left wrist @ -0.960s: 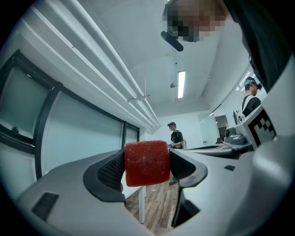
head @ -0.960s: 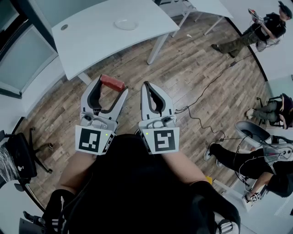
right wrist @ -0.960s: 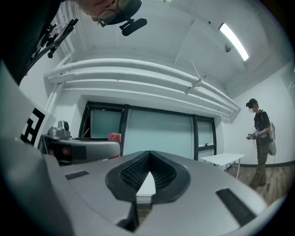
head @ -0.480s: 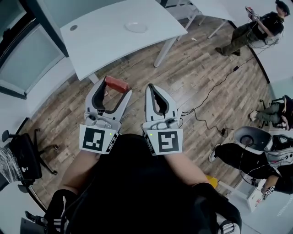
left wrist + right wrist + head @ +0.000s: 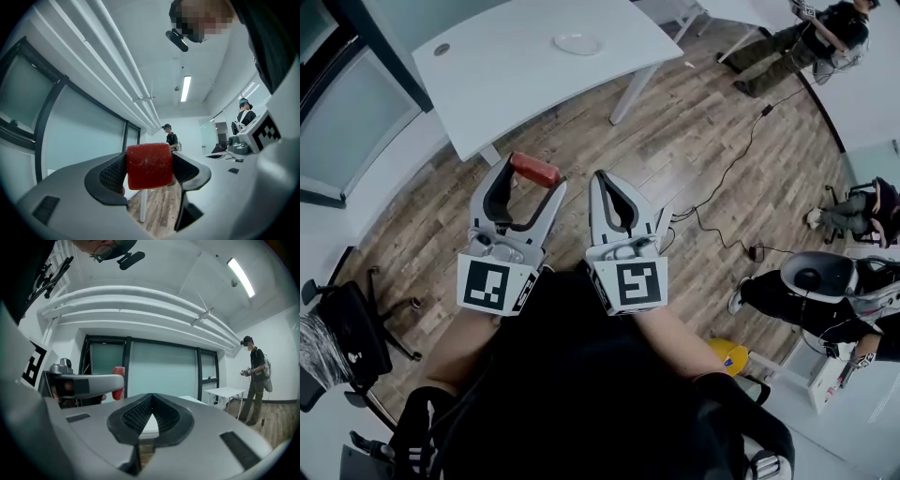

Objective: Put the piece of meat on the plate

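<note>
Holding the piece of meat [image 5: 535, 170] in my left gripper [image 5: 532, 175], I have it off the white table [image 5: 516, 75], over the wooden floor [image 5: 675, 141] just short of the table's near edge. The plate [image 5: 577, 43] sits on the table toward its far side, well apart from the meat. From the head view it shows only as a small pale disc, too small for me to tell what it holds.

The meat is a red oblong block. In the head view its long axis runs crosswise from one jaw tip to the other, the end nearer my right gripper [image 5: 602, 178] tipped slightly away from the table. It sits right at the jaw tips, not deep in the throat.

In the left gripper view the block [image 5: 149, 165] fills the gap of my left gripper [image 5: 149, 169]. Both ribbed pads press its sides, and its top stands a little above the jaws.

My right gripper is beside the left, equally short of the table's near edge. In its own view the right gripper [image 5: 151, 401] has its pads pressed together at the tips with nothing between them. That view also shows the meat [image 5: 118, 380] as a red patch behind my left gripper's jaw.
</note>
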Available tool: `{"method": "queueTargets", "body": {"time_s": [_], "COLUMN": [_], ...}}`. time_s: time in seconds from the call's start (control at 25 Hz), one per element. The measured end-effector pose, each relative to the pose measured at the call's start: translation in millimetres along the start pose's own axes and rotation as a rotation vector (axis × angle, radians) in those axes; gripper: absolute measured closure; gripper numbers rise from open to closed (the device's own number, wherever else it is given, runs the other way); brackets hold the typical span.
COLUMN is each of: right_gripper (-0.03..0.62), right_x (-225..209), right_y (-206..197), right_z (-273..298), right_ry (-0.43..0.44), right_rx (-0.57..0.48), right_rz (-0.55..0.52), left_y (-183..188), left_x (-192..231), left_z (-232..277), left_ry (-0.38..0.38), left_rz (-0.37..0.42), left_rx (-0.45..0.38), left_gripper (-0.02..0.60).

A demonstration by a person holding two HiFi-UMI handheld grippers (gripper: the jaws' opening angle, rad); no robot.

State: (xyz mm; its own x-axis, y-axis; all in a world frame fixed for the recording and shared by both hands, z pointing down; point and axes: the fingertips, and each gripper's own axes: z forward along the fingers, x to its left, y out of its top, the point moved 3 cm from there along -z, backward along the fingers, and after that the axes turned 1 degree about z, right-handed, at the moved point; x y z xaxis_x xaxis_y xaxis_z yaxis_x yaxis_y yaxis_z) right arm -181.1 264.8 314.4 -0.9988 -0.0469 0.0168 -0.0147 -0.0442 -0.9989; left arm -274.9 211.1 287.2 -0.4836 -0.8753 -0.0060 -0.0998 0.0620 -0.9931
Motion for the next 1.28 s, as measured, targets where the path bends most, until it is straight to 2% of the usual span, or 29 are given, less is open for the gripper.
{"method": "queueTargets", "body": {"time_s": [0.12, 0.32, 0.68, 0.88, 1.08, 1.28], "right_gripper": [0.591, 0.591, 0.591, 0.591, 0.591, 0.591], "right_x": [-4.2, -24.5, -124.7, -180.9, -222.0, -243.9], "right_y": [-9.0, -15.1, -13.9, -4.6, 8.0, 5.8], "right_z": [11.9, 50.8, 118.2, 138.6, 158.2, 168.3], "right_ry": [0.021, 0.06, 0.097, 0.112, 0.133, 0.128], "right_rx": [0.047, 0.007, 0.01, -0.037, -0.074, -0.083], "right_rz": [0.003, 0.024, 0.034, 0.033, 0.061, 0.081], "left_y": [-8.0, -20.5, -33.0, -40.0, -36.9, -36.1], "left_x": [3.5, 20.0, 24.2, 12.5, -1.2, 5.3], "left_z": [11.4, 48.6, 153.1, 211.1, 256.9, 276.8], "left_ry": [-0.006, 0.018, 0.075, 0.09, 0.085, 0.106], "left_rz": [-0.012, -0.017, 0.009, 0.018, 0.062, 0.073], "left_rx": [0.019, 0.04, 0.064, 0.072, 0.083, 0.1], "left_gripper": [0.282, 0.281, 0.281, 0.282, 0.282, 0.281]}}
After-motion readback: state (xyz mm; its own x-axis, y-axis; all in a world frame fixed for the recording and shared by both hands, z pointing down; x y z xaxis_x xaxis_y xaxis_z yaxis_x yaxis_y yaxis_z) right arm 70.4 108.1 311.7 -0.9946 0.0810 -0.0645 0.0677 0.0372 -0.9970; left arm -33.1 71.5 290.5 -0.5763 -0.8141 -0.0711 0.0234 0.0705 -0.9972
